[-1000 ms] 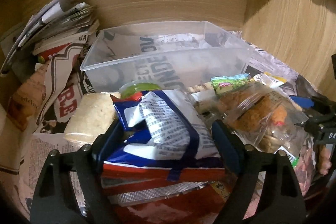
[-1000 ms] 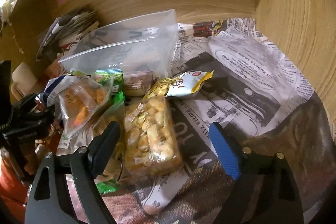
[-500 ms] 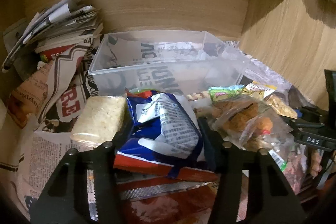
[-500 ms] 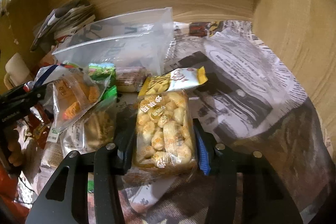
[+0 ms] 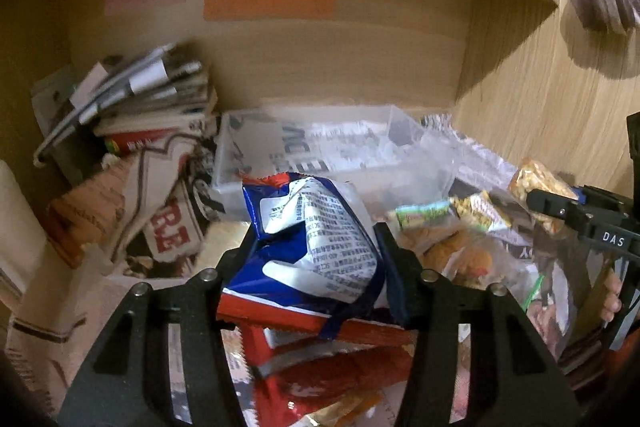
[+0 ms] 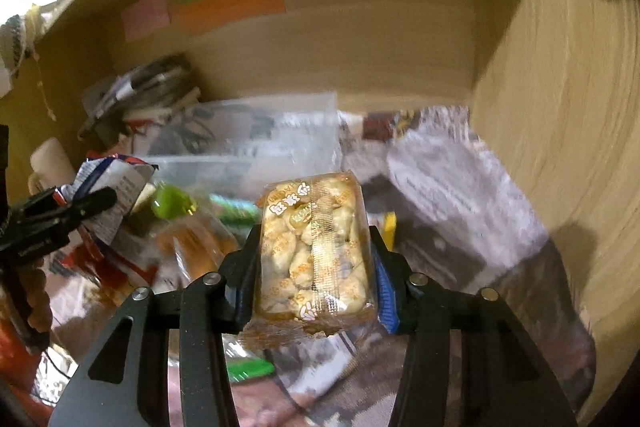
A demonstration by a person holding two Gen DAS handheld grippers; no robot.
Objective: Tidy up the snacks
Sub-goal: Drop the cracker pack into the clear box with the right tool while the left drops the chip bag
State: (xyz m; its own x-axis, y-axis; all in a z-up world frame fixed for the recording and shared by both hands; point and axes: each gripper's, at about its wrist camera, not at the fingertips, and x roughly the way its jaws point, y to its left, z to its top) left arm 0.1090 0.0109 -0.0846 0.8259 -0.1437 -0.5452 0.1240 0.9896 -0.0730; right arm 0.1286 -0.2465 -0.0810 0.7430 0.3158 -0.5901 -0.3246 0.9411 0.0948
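Left wrist view: left gripper [image 5: 316, 267] clamps the blue bag [image 5: 316, 243] at centre; right gripper [image 6: 314, 267] clamps the cracker pack [image 6: 316, 251] at centre.

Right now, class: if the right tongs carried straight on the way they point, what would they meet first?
Probably the clear plastic bin, which lies just beyond the pack of puffed snacks clamped in the right tongs; depth is hard to judge, so they might pass over it.
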